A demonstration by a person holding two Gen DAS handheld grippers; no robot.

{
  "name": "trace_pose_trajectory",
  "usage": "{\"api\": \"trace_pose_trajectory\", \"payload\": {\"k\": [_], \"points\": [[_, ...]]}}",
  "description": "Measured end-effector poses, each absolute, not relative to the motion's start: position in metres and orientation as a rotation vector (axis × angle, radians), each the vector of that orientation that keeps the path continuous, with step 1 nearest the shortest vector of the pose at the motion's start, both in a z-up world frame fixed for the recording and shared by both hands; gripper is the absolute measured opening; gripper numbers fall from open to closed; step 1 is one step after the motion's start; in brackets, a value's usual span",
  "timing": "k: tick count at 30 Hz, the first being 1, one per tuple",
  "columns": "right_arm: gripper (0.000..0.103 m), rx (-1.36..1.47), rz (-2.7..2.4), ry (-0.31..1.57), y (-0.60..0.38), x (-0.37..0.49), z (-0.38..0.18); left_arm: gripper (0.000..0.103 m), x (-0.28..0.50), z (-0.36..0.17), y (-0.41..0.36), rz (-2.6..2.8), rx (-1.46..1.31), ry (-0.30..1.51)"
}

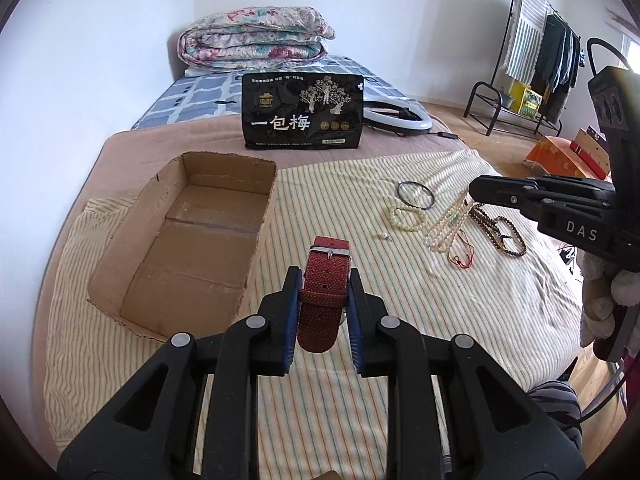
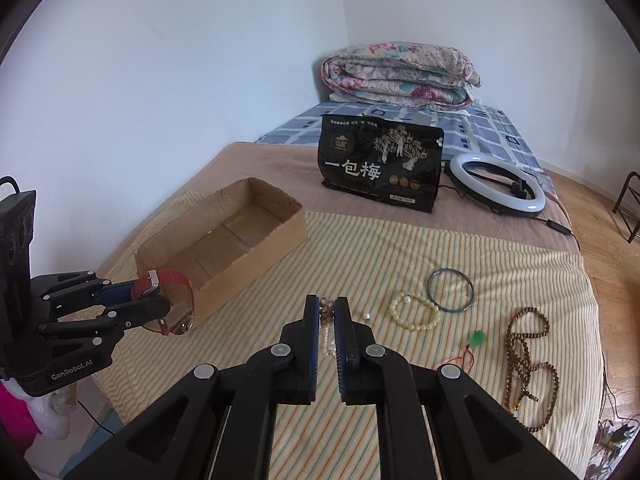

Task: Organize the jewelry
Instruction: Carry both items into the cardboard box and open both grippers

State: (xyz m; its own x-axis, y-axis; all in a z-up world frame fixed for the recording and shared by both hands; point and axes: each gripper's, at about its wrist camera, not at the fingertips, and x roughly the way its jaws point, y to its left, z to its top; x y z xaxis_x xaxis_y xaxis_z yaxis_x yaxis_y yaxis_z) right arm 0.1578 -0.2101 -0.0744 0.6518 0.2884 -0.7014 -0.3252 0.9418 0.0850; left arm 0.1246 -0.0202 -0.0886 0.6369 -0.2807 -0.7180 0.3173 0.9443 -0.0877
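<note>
In the left wrist view, the left gripper (image 1: 323, 300) fills the lower middle of the frame, its blue pads clamped on the red woven strap of a watch (image 1: 325, 286), the buckle just beyond the fingertips. In the right wrist view the same watch hangs at the lower left, lifted off the bedding, its clear face pointing down.

The right gripper (image 2: 327, 316) sits at the lower middle of its own view, closed on a string of pale beads (image 2: 327, 330) that shows in the narrow gap between its pads. In the left wrist view that string hangs from the gripper's tip at the right of the frame, its lower end lying on the striped blanket (image 1: 340, 200).

To the left of the left gripper, in the left middle of the frame, stands an open cardboard box (image 1: 192, 240). Further out on the blanket, in the right middle of the frame, lie a cream bead bracelet (image 1: 406, 218), a thin dark bangle (image 1: 416, 196), a single loose pearl (image 1: 386, 236), a red cord (image 1: 464, 258) and brown beads (image 1: 504, 236).

Behind these, at the upper middle, a black snack bag (image 1: 303, 110) stands upright, with a ring light (image 1: 400, 114) just to its right. A folded floral quilt (image 1: 256, 38) lies at the far end of the bed against the wall. At the upper right stands a clothes rack (image 1: 536, 60).
</note>
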Motion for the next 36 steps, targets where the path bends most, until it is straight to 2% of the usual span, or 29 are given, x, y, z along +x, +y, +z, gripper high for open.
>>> {"api": "trace_pose_trajectory", "payload": {"k": [17, 36], "points": [[0.005, -0.074, 0.463, 0.732, -0.135, 0.203, -0.049, 0.02, 0.152, -0.083, 0.062, -0.218, 0.029, 0.792], [0.005, -0.158, 0.54, 0.774, -0.054, 0.261, -0.078, 0.02, 0.18, -0.107, 0.104, -0.169, -0.027, 0.831]]}}
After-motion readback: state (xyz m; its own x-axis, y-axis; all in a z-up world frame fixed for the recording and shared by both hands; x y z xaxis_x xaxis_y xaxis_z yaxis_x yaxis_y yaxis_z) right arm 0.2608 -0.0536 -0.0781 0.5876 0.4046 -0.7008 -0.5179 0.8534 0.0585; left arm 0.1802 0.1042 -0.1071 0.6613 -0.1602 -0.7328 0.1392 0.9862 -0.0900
